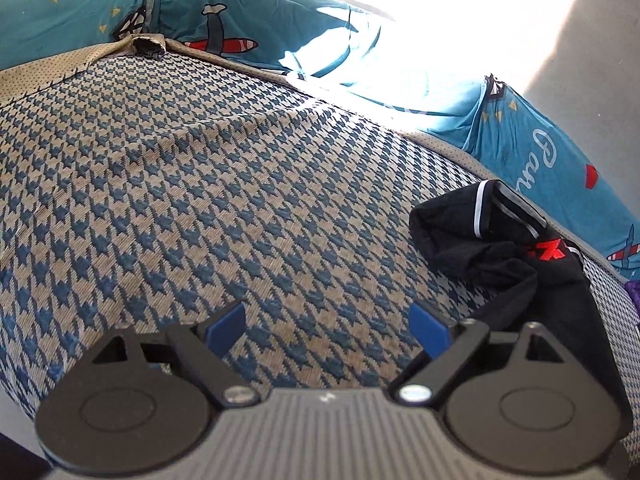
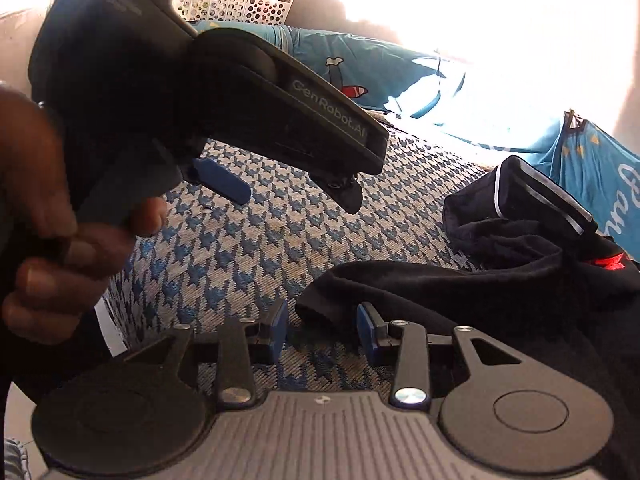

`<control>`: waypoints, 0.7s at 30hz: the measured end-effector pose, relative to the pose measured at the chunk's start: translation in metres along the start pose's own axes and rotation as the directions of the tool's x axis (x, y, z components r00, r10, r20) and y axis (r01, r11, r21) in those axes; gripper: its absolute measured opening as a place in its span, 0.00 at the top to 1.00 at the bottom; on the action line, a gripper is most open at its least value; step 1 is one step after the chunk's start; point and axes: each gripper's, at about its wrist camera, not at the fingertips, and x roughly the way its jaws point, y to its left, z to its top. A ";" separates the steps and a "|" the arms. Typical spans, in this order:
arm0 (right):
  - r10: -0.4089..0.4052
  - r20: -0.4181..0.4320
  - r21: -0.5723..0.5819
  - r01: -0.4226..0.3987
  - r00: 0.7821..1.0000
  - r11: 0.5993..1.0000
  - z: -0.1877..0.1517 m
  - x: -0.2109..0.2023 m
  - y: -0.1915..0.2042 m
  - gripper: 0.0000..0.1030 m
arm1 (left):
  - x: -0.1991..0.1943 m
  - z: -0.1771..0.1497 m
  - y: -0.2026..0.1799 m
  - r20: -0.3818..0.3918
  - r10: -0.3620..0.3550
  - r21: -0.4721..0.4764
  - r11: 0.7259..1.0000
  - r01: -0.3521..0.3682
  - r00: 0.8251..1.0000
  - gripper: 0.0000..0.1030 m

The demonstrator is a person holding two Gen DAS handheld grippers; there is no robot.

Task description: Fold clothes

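Note:
A crumpled black garment (image 1: 500, 256) with white-striped trim and a red logo lies at the right of the houndstooth mat (image 1: 240, 200). My left gripper (image 1: 326, 330) hovers over bare mat to the garment's left, open wide with nothing between its blue pads. In the right wrist view the same garment (image 2: 500, 280) spreads across the right side, and one corner of it reaches just in front of my right gripper (image 2: 322, 330). That gripper's jaws stand partly apart and the pads do not press on the cloth. A person's hand (image 2: 48, 240) holds the left gripper (image 2: 286, 190) at upper left.
A teal sheet (image 1: 80, 12) printed with planes and triangles is bunched along the mat's far edge. A white perforated basket (image 2: 240, 4) stands behind it. Strong sunlight washes out the upper right. A purple item (image 1: 634, 292) peeks in at the right edge.

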 end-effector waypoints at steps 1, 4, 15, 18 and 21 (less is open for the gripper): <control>-0.009 0.005 -0.006 0.009 1.000 1.000 -0.001 0.001 0.000 0.65 | 0.000 0.000 0.000 0.000 0.001 0.001 1.000 -0.001 1.000 0.14; -0.027 0.014 -0.009 0.027 1.000 1.000 -0.001 0.003 0.002 0.81 | 0.000 0.000 -0.001 0.000 0.004 0.005 1.000 -0.004 1.000 0.14; 0.097 0.075 0.186 -0.109 0.992 0.976 0.020 -0.024 -0.006 0.94 | -0.026 0.017 0.009 0.105 0.043 0.004 0.999 -0.043 0.994 0.14; 0.167 0.094 0.204 -0.183 0.981 0.962 0.025 -0.031 0.001 0.94 | -0.035 0.024 0.011 0.137 0.057 0.005 0.998 -0.058 0.989 0.12; 0.226 0.072 0.220 -0.236 0.972 0.946 0.022 -0.025 0.008 0.94 | -0.040 0.026 0.009 0.150 0.054 0.015 0.998 -0.056 0.987 0.06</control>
